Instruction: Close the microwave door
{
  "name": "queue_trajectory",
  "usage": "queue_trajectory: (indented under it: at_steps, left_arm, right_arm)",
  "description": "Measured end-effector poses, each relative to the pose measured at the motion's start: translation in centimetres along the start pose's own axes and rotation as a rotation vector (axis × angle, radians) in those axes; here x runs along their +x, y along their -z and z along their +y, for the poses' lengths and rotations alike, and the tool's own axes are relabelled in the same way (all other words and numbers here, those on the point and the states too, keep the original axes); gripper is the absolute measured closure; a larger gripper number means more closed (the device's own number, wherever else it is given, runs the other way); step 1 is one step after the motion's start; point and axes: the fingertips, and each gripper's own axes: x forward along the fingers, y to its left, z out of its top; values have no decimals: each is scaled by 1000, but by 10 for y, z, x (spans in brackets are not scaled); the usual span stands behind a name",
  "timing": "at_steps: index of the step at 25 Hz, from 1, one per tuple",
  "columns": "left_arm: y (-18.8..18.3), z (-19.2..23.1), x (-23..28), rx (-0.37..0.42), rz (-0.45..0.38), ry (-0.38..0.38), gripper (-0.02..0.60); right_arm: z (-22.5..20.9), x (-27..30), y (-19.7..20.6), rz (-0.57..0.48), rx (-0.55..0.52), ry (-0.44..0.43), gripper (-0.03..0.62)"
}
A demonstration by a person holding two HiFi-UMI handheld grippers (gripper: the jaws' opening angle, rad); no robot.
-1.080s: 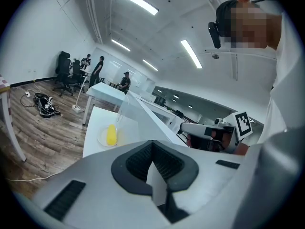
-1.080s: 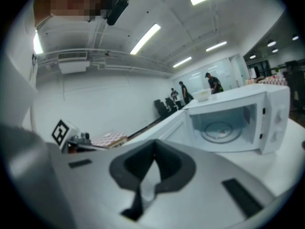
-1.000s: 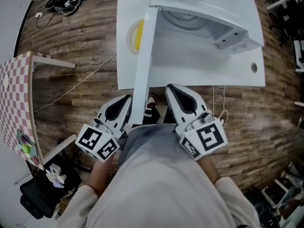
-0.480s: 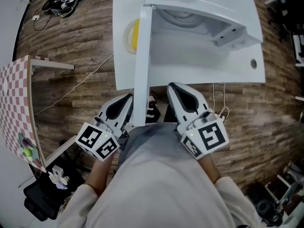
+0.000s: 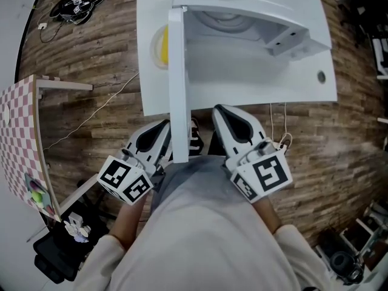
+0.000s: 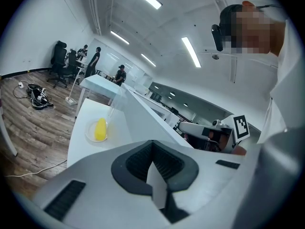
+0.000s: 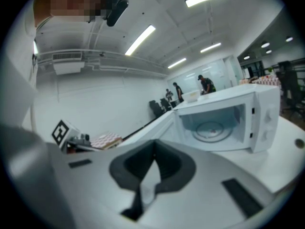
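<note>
So, step: pre-push. The microwave door (image 5: 176, 83) stands wide open, swung out toward me at 6 o'clock and edge-on in the head view.
Task thing: microwave (image 5: 260, 38) at 12 o'clock on the white surface (image 5: 151, 99). The cavity is open and the turntable shows in the right gripper view.
Left gripper (image 5: 160, 132): just beside the door's free end, at its 9 o'clock on the outer face. I can't confirm contact. Fingers (image 6: 136, 163) clenched, nothing between them.
Right gripper (image 5: 225, 119): at 3 o'clock of the door end, on the inner side and apart from it. Fingers (image 7: 131, 168) clenched, nothing held.
Next move, my call: the left gripper presses the outer face near the free edge and sweeps it round toward 2 o'clock until the latch seats.
In the way: the right gripper looks to sit inside the door's arc, so I'd pull it back toward 5 o'clock first.
Around: plate (image 5: 153, 46) with a yellow item (image 5: 163, 46) at 11 o'clock, on the door's outer side and away from the swing. Checked table (image 5: 18, 132) at 9 o'clock, cables (image 5: 76, 3) on the floor at 10 o'clock, thin cord (image 5: 277, 139) hanging by the right gripper.
Risk: clenched fingers may slip on the smooth panel, and a hard shove could shift the microwave.
</note>
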Motion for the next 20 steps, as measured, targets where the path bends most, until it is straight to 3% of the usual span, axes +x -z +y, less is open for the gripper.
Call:
queue_trajectory:
  at_steps: [20]
  left_arm:
    - [12, -27, 34, 10, 64, 35, 565]
  right_arm:
    - [-34, -20, -1, -1, 38, 11, 572]
